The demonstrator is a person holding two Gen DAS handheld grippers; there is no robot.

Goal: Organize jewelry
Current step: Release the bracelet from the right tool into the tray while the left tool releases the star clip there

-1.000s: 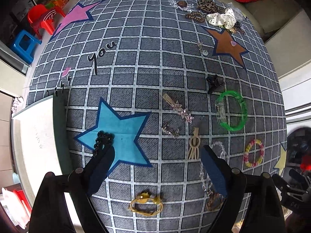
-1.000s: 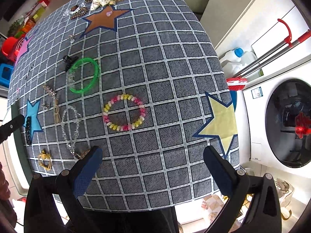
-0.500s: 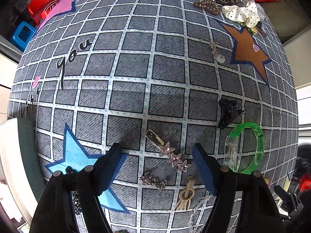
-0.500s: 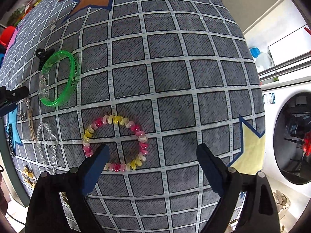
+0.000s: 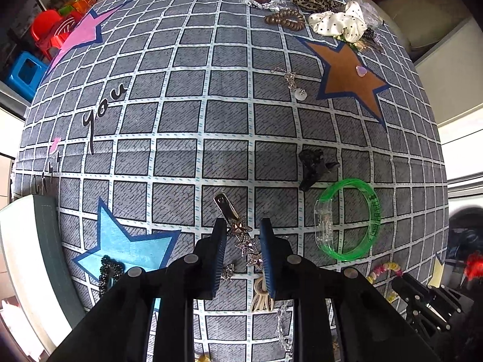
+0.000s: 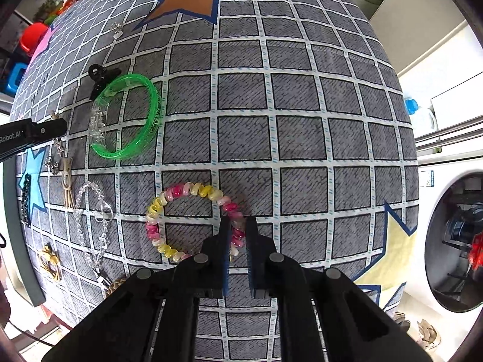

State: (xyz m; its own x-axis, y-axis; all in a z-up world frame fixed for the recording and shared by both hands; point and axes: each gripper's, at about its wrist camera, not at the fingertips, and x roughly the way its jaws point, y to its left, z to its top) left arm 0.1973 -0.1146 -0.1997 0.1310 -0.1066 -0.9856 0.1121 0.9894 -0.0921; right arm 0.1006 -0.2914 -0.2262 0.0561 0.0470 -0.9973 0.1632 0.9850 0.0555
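Both claws have dropped from hovering wide open a moment ago to closing down on a piece each. The left claw [image 5: 243, 235] now has its fingers drawn in on either side of the star hair clip [image 5: 241, 235], which lies flat on the checked cloth [image 5: 181, 126] of the worktop, its metal end poking out ahead of the tips. From this angle I cannot be sure the pads actually touch the clip; they look narrowed around it, not clamped.

The right claw [image 6: 238, 229] has closed much tighter, its fingers pinching the near-right arc of the pink and yellow bead bracelet [image 6: 169, 193], whose remaining loop rests on the cloth.

So the sorting seems to have moved from choosing to grasping: two pieces are about to leave the scatter. Untouched nearby are the green bangle [image 5: 371, 214], the black claw clip [image 5: 314, 166] just beyond it, and the heap of scrunchies [image 5: 335, 21] at the far edge. The bracelet is soft and will sag when lifted, so it needs a clean upward pull.
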